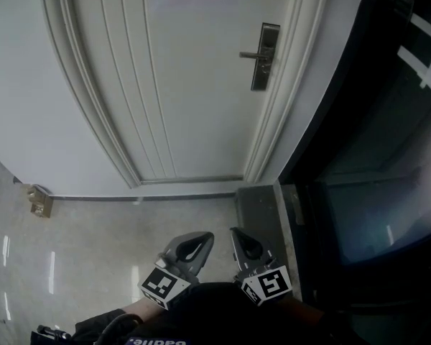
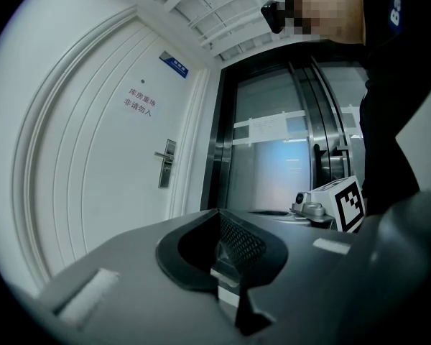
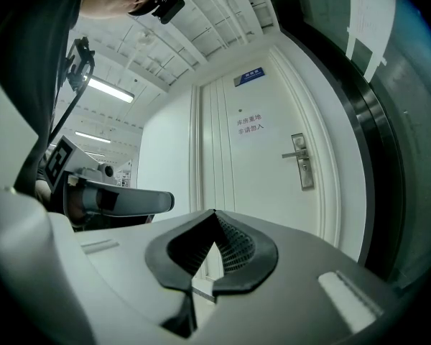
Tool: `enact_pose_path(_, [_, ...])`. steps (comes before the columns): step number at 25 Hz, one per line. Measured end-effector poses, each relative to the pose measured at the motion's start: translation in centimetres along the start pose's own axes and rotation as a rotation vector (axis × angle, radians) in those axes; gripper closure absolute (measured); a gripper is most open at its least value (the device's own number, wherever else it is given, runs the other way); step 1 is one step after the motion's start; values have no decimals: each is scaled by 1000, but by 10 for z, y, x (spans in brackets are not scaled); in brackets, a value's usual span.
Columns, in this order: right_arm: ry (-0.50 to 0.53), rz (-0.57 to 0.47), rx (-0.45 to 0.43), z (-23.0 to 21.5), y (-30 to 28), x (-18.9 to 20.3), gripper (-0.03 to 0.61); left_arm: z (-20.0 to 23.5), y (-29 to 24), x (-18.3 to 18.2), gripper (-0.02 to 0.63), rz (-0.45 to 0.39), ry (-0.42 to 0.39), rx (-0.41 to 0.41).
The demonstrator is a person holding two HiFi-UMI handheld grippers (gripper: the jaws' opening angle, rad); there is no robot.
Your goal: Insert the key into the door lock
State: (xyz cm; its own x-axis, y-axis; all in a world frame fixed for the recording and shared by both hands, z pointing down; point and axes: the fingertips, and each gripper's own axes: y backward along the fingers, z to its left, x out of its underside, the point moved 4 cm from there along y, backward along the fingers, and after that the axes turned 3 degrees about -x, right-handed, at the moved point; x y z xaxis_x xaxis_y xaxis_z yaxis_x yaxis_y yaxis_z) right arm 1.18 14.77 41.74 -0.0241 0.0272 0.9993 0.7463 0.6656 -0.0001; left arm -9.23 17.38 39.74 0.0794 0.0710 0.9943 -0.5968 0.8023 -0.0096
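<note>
Straight ahead, door (image 1: pixel 187 85): closed, well apart from both grippers.
Lock plate (image 1: pixel 264 56): at door's right edge, lever (image 1: pixel 250 54) across it; keyhole too small to tell.
Left gripper (image 1: pixel 205 237): low, jaws together, nothing seen held.
Right gripper (image 1: pixel 237 234): low, jaws fully together.
Key: not discernible in any view.
Advice: confirm key grip first, then approach level, blade square to plate.

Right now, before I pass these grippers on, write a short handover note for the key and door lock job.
Left gripper: fingers shut, held low, well back from the door.
Right gripper: fingers shut, beside the left one.
Key: not clearly visible in any view; check which gripper has it.
Lock plate: with lever handle, at the closed door's right edge, no gripper near it.
Done: nothing at the lock. Left: approach, align key, insert.
</note>
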Motion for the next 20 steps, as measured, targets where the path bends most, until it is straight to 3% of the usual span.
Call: enact_pose_path(20, [-18, 12, -43, 1, -6, -3, 578, -3, -4, -4, 594, 5, -5, -3])
